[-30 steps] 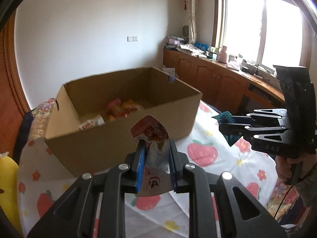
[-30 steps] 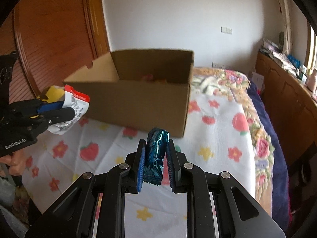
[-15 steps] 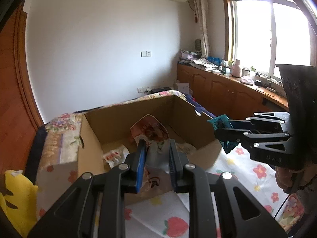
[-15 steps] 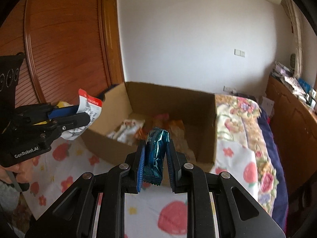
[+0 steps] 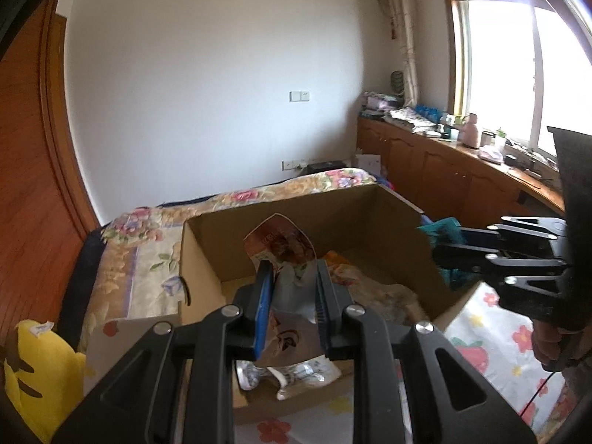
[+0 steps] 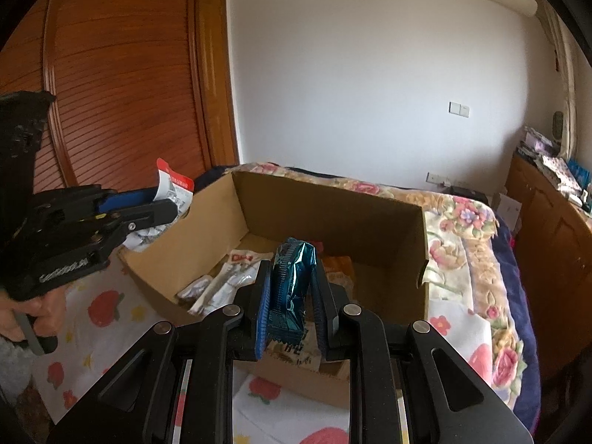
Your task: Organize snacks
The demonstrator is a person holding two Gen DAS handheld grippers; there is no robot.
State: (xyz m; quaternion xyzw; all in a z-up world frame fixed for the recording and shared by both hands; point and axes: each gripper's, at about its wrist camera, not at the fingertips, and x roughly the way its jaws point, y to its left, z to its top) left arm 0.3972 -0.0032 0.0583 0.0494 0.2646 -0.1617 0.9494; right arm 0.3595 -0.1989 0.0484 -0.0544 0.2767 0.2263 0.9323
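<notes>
Snacks are in both hands: the left tool is clamped on a red-and-white snack pouch, and the right tool is clamped on a teal foil packet. Both hang over the open cardboard box, which sits on a bed with a strawberry-print sheet; several packets already lie on the box floor. In my judgement the drop is the step in hand. The risks: the left tool is near the box's left wall, so a release there could let the floppy pouch catch the rim and slide outside. The slick foil packet could cling to one pad and fall askew. The two tools are also near each other, so swinging either inward could knock them together
</notes>
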